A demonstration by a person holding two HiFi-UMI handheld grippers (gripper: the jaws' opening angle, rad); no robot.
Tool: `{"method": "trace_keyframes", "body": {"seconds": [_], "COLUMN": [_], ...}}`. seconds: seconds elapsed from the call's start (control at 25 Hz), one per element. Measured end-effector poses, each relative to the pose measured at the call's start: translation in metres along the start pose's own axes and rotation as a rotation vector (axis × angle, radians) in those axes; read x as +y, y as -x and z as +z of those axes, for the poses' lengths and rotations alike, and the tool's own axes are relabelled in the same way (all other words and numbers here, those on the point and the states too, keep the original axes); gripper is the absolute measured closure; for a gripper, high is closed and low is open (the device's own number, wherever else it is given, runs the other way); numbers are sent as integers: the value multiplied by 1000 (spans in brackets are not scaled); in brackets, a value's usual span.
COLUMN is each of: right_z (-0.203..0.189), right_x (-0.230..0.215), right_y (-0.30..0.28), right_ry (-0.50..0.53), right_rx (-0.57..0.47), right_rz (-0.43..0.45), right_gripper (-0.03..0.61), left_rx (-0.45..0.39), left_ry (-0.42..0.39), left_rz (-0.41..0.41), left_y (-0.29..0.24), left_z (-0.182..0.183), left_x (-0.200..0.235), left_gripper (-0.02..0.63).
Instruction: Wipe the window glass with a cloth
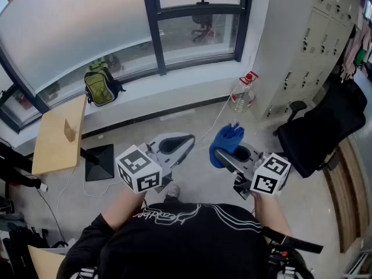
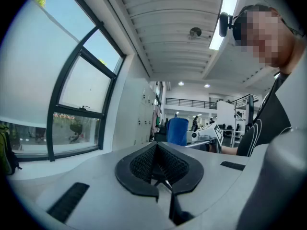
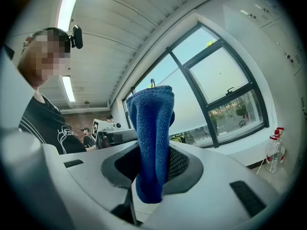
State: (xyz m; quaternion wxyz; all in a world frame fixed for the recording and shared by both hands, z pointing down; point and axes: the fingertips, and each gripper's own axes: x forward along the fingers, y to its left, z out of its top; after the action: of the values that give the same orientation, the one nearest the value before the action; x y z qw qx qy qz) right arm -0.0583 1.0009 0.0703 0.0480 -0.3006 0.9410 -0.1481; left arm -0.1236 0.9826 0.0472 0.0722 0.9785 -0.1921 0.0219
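Blue terry cloth stands pinched in the right claw, whose jaws are closed on its lower part, well apart from the glass. It looks soft, light and floppy, so it probably wipes best gripped near its bunched middle. The left claw is closed and empty.

Random stuff on my feed: a green backpack sits upright toward the left end of the white ledge. A clear bottle with a red cap stands at the far edge of the floor, just beside the grey lockers. There's a black office chair by the floor's right edge. On the left I can see a pale wooden board with a black square pad right next to it.
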Motion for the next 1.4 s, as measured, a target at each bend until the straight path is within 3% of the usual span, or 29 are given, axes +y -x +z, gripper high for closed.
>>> {"method": "trace_keyframes", "body": {"seconds": [0.56,0.92,1.4], "right_z": [3,6,-3], "right_x": [14,10,-13], "right_y": [24,46,55], "right_ry": [25,14,-43], "right_rx": [-14,-40,-50], "right_rz": [-14,-90,-65], "right_gripper": [485,485,485], "left_rx": [0,-6,54], "left_ry": [-9,-14,-15], "left_rz": [-24,-59,-56], "left_y": [-5,-16,-42], "left_z": [2,3,-9], "left_x": [-27,-45,-41], "left_gripper": [609,609,609]}}
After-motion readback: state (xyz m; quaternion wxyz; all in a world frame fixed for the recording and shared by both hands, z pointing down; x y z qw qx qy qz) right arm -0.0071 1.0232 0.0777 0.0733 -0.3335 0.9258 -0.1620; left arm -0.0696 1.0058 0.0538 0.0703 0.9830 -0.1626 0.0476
